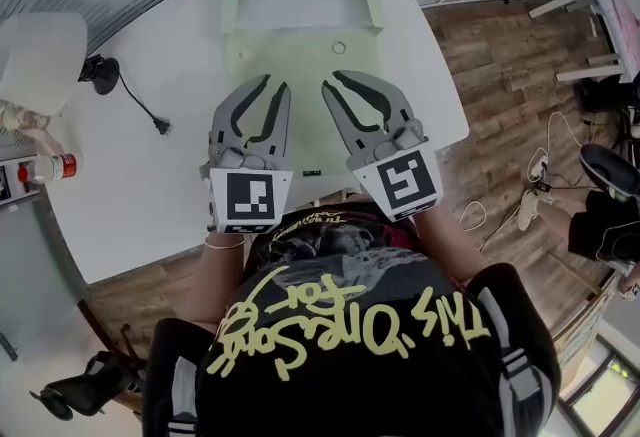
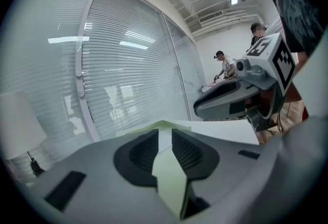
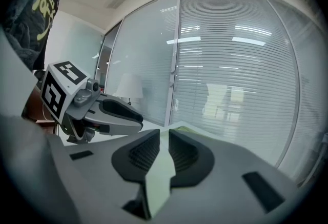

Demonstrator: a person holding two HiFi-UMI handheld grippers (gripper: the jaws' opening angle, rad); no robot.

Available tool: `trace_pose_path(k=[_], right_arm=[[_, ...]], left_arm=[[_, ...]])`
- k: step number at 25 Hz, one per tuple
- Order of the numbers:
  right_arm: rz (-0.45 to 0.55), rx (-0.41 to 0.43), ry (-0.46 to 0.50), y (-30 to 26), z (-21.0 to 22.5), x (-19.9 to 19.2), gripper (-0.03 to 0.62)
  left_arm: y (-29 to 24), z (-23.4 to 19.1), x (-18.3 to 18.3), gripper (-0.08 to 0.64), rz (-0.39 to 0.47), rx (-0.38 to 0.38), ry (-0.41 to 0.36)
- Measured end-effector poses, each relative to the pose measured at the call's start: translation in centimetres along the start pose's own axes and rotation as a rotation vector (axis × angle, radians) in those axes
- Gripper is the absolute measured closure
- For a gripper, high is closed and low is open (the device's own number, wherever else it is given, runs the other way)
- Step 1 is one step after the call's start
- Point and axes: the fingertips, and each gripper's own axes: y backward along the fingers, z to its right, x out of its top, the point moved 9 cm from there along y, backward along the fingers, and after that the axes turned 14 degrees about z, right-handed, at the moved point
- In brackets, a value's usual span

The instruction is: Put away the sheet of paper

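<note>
A pale green sheet of paper (image 1: 300,45) lies on the white table (image 1: 130,175), its far part raised or folded into a frame-like shape. The near edge is held at two points. My left gripper (image 1: 275,83) grips the near-left edge and my right gripper (image 1: 337,80) the near-right edge, side by side. In the left gripper view the green sheet (image 2: 171,177) runs between the ribbed pads of the left gripper (image 2: 164,133), and the right gripper (image 2: 230,97) shows beside it. The right gripper view shows the sheet (image 3: 159,177) pinched likewise in the right gripper (image 3: 164,136).
A black cable with a plug (image 1: 140,100) lies on the table's left part, near a white lampshade (image 1: 40,60). A red-labelled bottle (image 1: 50,168) stands at the left edge. Wooden floor lies to the right. Glass walls with blinds (image 3: 230,74) stand ahead, people (image 2: 225,66) far off.
</note>
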Motion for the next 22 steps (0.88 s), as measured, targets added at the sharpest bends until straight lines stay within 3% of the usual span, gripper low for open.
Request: trace_pose_path(k=[4, 11, 17, 22], right_arm=[[0.076, 0.063, 0.03, 0.5, 1.0, 1.0, 0.553], [0.198, 0.057, -0.099, 1.5, 2.3, 2.8, 0.578], [0.143, 0.082, -0.155, 2.7, 3.4, 3.0, 0.584], [0.176, 0.071, -0.156, 3.2, 4.3, 3.8, 0.584]], left_arm=[[-0.3, 0.5, 1.1, 0.486, 0.038, 0.022, -0.014], [-1.1, 1.2, 3.3, 0.519, 0.1, 0.045, -0.047], [-1.4, 1.6, 3.9, 0.532, 0.112, 0.081, -0.044], [-1.6, 1.9, 4.4, 0.537, 0.118, 0.086, -0.054]])
